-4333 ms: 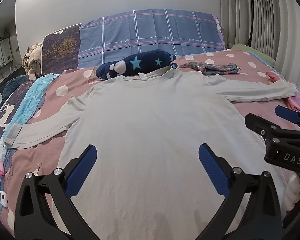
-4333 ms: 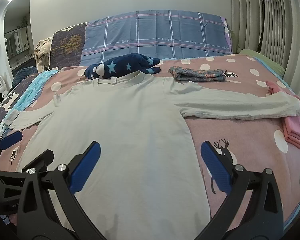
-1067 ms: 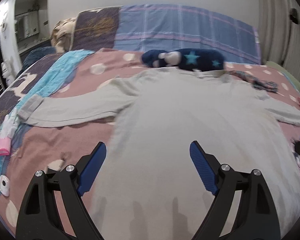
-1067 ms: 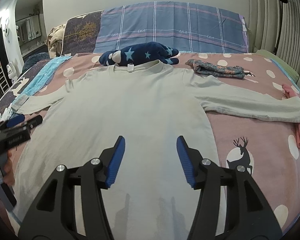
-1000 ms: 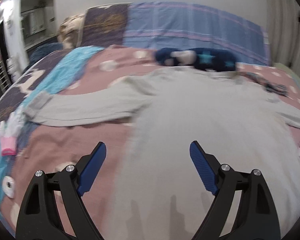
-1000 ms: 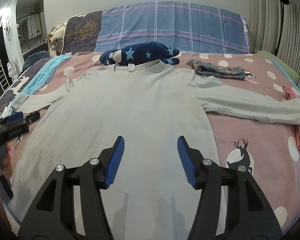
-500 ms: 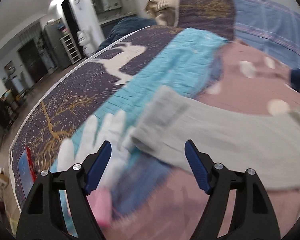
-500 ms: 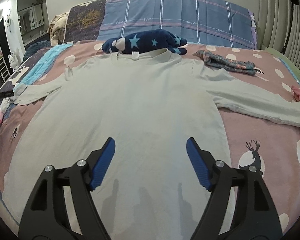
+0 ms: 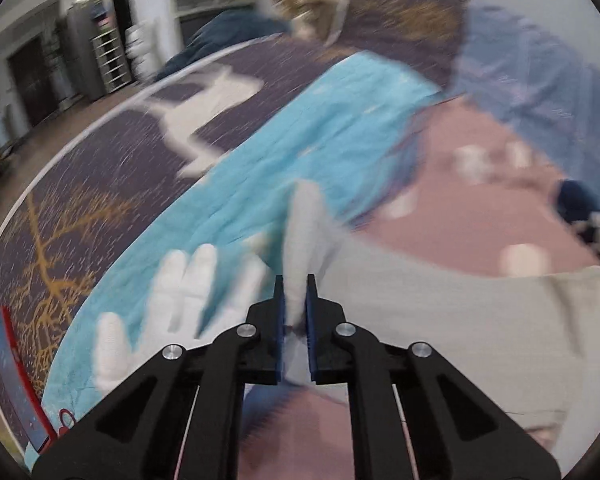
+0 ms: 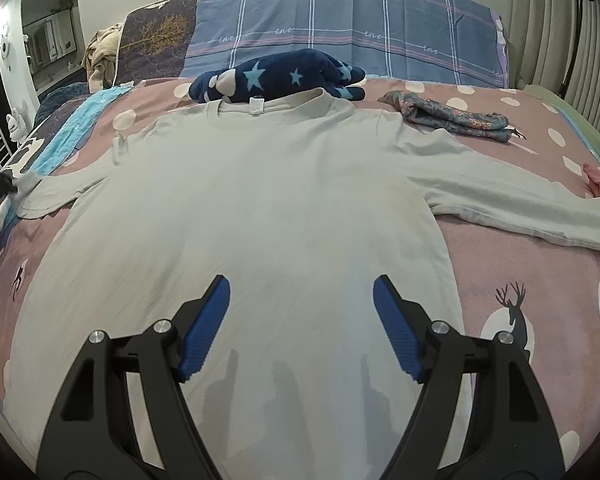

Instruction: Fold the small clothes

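Note:
A pale grey long-sleeved shirt point(image 10: 260, 208) lies flat on the bed, front down, both sleeves spread out. In the blurred left wrist view my left gripper point(image 9: 296, 280) is at the end of the left sleeve point(image 9: 440, 312). Its jaws are closing, and the cuff point(image 9: 304, 232) stands pinched up between the blue pads. That gripper shows only as a dark shape at the left edge of the right wrist view. My right gripper point(image 10: 302, 284) hangs open over the shirt's lower middle, with nothing between its fingers.
White gloves point(image 9: 188, 280) lie just left of the cuff on a turquoise blanket point(image 9: 300, 152). A navy star-patterned garment point(image 10: 280, 76) sits behind the collar, a folded floral cloth point(image 10: 452, 120) to its right, pink clothes point(image 10: 598, 184) by the right sleeve. A red-edged device point(image 9: 16, 380) lies at the bed's left.
My left gripper swung left from over the shirt's body to the left sleeve's end and closed on the cuff. My right gripper opened wider and stayed over the shirt.

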`<action>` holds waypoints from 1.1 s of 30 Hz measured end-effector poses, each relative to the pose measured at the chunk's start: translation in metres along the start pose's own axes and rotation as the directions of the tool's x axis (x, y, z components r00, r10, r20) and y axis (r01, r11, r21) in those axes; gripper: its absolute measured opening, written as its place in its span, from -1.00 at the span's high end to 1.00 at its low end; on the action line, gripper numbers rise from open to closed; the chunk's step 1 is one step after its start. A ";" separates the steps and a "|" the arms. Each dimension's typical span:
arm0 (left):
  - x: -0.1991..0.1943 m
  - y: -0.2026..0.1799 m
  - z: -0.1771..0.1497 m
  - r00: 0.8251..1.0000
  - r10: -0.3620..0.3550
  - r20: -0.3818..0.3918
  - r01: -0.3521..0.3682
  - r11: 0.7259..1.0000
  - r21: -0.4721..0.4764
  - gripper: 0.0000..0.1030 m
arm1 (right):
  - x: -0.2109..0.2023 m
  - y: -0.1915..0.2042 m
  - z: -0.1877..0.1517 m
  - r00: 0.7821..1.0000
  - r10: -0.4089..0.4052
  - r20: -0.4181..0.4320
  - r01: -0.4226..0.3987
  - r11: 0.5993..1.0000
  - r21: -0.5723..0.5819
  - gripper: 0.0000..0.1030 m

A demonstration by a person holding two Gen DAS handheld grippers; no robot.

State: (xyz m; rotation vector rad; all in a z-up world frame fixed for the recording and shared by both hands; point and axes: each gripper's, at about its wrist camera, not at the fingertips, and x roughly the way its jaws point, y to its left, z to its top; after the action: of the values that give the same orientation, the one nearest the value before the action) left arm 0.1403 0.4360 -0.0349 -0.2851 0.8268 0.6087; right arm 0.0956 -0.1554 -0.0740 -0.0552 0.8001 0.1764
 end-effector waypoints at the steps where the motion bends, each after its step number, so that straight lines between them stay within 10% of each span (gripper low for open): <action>1: -0.014 -0.012 0.003 0.999 -0.049 0.020 0.048 0.999 0.016 0.84 | 0.001 0.000 0.000 1.000 0.002 0.000 -0.002 1.000 0.001 -0.47; 7: -0.086 -0.103 0.005 0.954 -0.283 0.098 0.264 0.949 0.174 0.83 | -0.002 0.001 0.000 1.000 0.021 0.006 -0.021 1.000 0.001 -0.47; 15: -0.100 -0.228 -0.042 0.873 -0.487 -0.020 0.463 0.817 0.343 0.83 | -0.009 -0.016 -0.003 1.000 -0.001 0.012 0.000 0.999 0.043 -0.47; 19: -0.085 -0.259 -0.068 0.875 -0.479 -0.076 0.464 0.781 0.419 0.74 | -0.015 -0.019 -0.004 1.000 -0.012 0.023 0.012 0.999 0.030 -0.47; 21: -0.083 -0.262 -0.079 0.882 -0.466 -0.072 0.447 0.778 0.442 0.22 | -0.015 -0.021 -0.005 1.000 -0.017 0.021 0.016 0.999 0.030 -0.48; 26: -0.095 -0.218 -0.086 0.873 -0.488 -0.003 0.446 0.795 0.410 -0.21 | -0.009 -0.022 -0.001 1.000 -0.001 0.008 0.001 0.999 0.037 -0.48; 33: -0.055 -0.167 -0.116 0.913 -0.393 -0.108 0.404 0.834 0.376 -0.28 | -0.001 0.007 0.015 0.998 0.062 0.014 -0.062 0.998 -0.030 -0.48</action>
State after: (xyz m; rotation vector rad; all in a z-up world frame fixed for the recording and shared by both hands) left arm 0.1434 0.2278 -0.0677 -0.0911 0.8638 0.0377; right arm 0.1044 -0.1466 -0.0632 -0.0566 0.7851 0.2467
